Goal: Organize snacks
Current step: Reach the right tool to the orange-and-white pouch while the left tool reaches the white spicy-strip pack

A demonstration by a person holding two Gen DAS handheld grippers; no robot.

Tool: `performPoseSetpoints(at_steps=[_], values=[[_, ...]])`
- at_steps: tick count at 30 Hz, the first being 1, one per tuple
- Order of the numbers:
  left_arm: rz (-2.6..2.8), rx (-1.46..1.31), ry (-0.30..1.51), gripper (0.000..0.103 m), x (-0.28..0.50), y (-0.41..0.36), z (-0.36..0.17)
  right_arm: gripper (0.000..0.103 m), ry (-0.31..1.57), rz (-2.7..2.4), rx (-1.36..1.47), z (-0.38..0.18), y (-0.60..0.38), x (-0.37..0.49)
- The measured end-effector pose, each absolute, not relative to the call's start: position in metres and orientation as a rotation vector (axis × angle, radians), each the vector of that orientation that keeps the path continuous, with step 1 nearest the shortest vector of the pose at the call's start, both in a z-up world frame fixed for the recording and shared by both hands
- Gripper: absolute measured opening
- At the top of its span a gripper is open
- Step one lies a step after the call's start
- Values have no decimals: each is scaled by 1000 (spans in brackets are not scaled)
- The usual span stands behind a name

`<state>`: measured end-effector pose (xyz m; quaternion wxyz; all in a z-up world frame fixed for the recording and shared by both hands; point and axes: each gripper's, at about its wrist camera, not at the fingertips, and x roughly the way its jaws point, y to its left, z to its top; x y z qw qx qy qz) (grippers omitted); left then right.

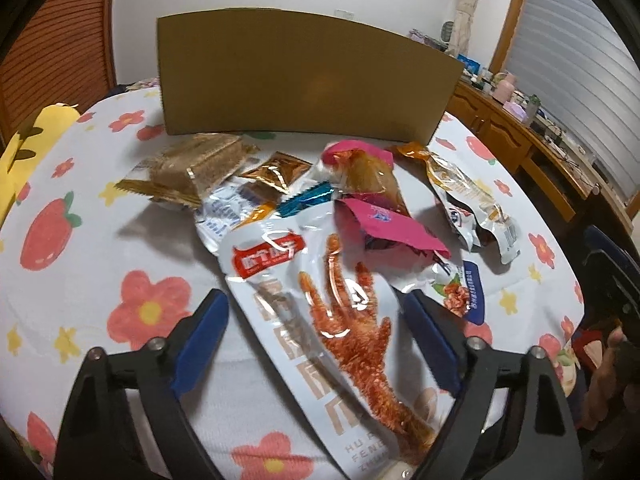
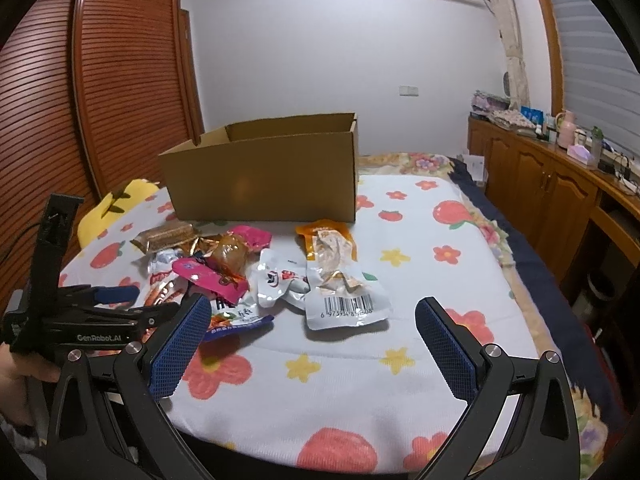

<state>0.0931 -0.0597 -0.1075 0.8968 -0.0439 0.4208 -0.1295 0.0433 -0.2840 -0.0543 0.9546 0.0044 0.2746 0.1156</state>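
The first pick-up is judged to be in hand. The left gripper (image 1: 316,320) is spread wide around the chicken-feet packet (image 1: 320,312), nothing being gripped. The right gripper (image 2: 312,344) is also wide open and empty. The snack pile (image 2: 248,272) is found before the cardboard box (image 2: 260,176). Next, the fingers (image 1: 204,336) must be closed on the packet.

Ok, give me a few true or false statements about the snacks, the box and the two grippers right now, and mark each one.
1. The left gripper is open around the chicken-foot packet. True.
2. The right gripper holds the barcode packet. False: it is open and holds nothing.
3. The box stands behind the snacks. True.
4. The box is closed. False: its top is open.
5. The pink packet lies in the box. False: it lies on the cloth.
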Motion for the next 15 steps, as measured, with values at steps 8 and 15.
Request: performPoseSetpoints(at_steps=[8,15], values=[[-288,-122,859,65,92,-49,-105,103,619,295,-12,-64,-283,73],[-308,-109,870,54,93,-36,-102,100,726,330,18,-77,-295,110]])
